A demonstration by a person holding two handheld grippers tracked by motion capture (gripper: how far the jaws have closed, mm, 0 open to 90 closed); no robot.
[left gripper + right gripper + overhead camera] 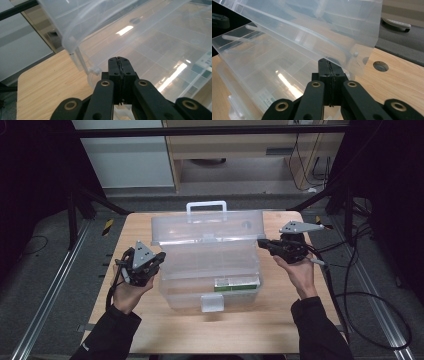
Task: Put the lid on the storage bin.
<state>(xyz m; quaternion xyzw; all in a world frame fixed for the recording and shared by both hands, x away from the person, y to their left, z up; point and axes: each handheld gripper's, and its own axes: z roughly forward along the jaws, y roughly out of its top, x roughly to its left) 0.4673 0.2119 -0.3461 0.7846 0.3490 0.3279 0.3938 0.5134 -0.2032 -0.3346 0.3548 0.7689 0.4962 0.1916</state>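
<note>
Glossy clear plastic box (210, 265), wooden table (260, 325)

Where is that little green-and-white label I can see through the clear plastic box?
In the high view, the green-and-white label sits low on the near right of the clear plastic box, just right of and above the front latch.

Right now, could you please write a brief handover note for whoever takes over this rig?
Left gripper: shut, empty, at the clear plastic box's left end.
Right gripper: shut, at the right end where the lid meets the box; contact unclear.
Box sits mid-table, lid raised, green-labelled item inside.
Done: lid is up.
Left: probably closing and latching it.
</note>
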